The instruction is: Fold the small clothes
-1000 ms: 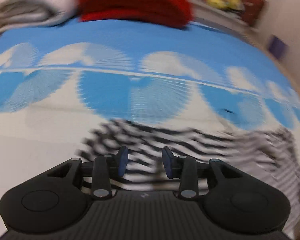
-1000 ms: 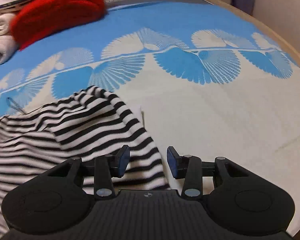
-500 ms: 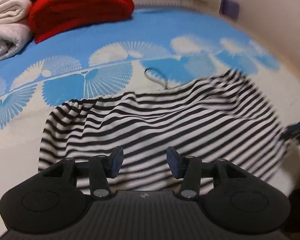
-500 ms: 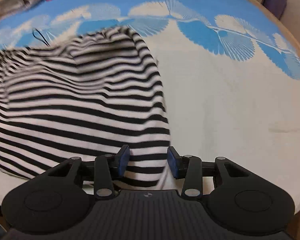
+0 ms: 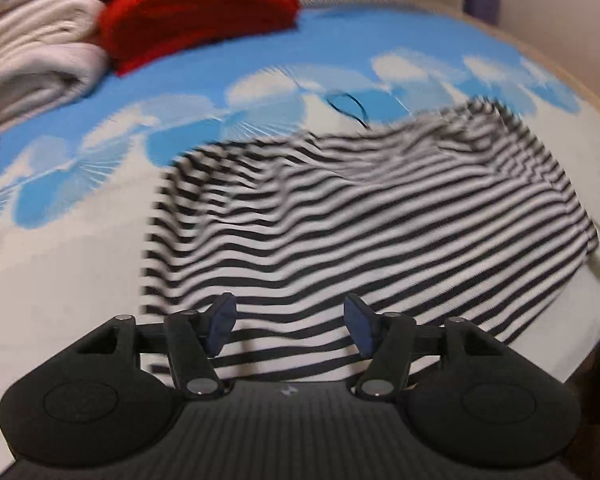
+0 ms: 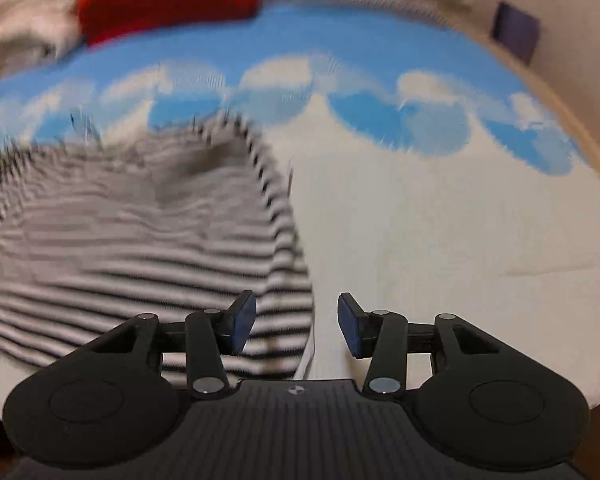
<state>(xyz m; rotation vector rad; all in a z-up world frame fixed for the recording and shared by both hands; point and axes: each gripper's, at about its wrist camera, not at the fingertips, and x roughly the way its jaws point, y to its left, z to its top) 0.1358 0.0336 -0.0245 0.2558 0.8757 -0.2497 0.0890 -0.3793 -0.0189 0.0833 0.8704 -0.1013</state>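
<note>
The striped shirt (image 5: 360, 224) lies spread on the bed (image 6: 440, 240), near its front edge, and the left gripper (image 5: 290, 326) and the right gripper (image 6: 296, 322) are both open and empty above its near hem, so I judge the fold is only being prepared and next each gripper must close on that hem.

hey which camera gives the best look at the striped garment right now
The left wrist view. The black-and-white striped garment fills its middle, spread on the blue-and-white bedspread, nearly whole and only lightly blurred. The right wrist view catches only its right part at the left of the frame, heavily smeared by motion.
</note>
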